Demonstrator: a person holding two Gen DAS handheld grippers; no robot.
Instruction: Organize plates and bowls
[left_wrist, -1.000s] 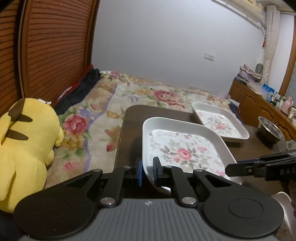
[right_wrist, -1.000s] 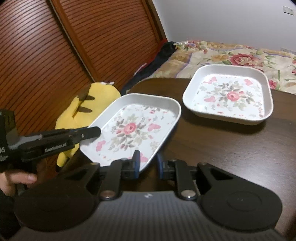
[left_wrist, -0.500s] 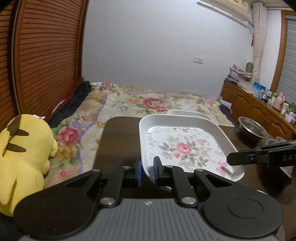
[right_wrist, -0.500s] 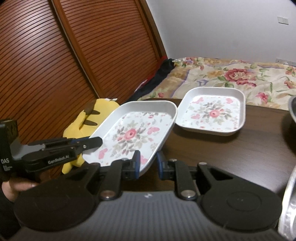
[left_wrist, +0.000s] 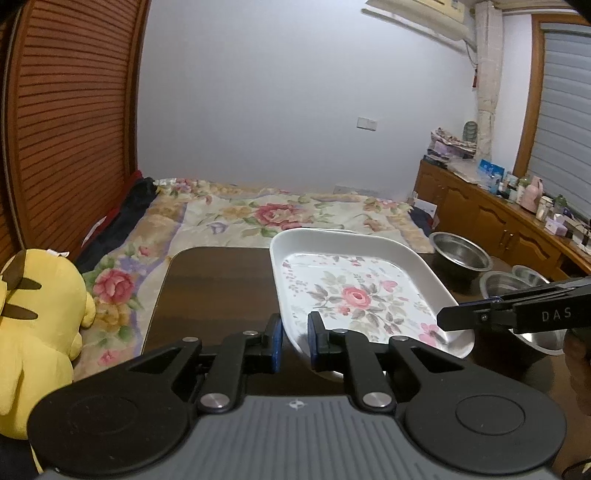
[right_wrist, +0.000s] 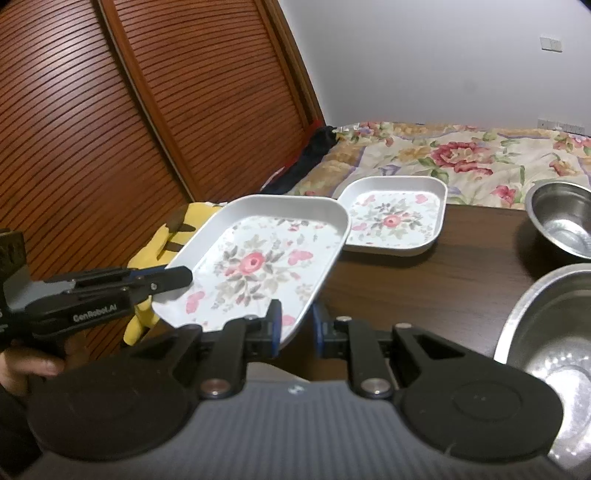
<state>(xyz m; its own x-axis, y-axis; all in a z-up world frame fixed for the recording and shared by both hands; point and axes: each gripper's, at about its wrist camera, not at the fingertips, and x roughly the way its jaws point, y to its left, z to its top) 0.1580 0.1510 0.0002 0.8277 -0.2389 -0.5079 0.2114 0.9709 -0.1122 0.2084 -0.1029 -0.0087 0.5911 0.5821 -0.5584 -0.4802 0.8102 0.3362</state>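
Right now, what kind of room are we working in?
Most likely a bedroom in a home: a bed with a floral quilt lies just past the dark wooden table, a yellow plush toy sits beside it, and a wooden sideboard crowded with bottles and boxes lines the far wall.

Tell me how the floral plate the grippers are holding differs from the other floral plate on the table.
The held plate is up off the table and tilted; the other plate lies flat on the wood.

The held plate is clamped at its near rim by the left gripper and the right gripper; the other plate is untouched.

The held plate is nearer the camera and overlaps the other plate's corner in the right wrist view.

Both are white, rounded-square, with a pink rose print.
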